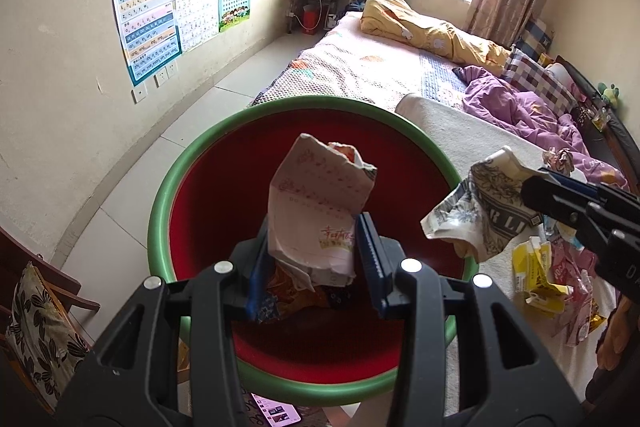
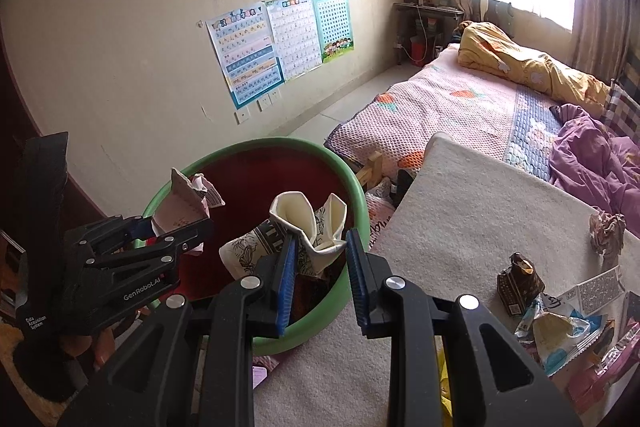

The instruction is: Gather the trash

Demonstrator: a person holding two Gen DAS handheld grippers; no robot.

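A red bin with a green rim [image 1: 168,187] [image 2: 352,179] stands on the floor beside the bed. My left gripper [image 1: 316,259] [image 2: 176,227] is shut on a crumpled pink paper carton [image 1: 320,203] [image 2: 180,207] and holds it over the bin's mouth. My right gripper [image 2: 320,259] [image 1: 536,195] is shut on a crumpled cream wrapper with black print [image 2: 308,223] [image 1: 476,211], held at the bin's right rim. More wrappers lie inside the bin below the left gripper.
Several pieces of trash lie on the cream blanket [image 2: 460,195]: a brown carton [image 2: 518,283], a crumpled paper ball [image 2: 606,231], blue and pink wrappers [image 2: 560,331], a yellow carton [image 1: 536,275]. A phone [image 1: 276,409] lies on the floor. A chair [image 1: 36,315] stands at left.
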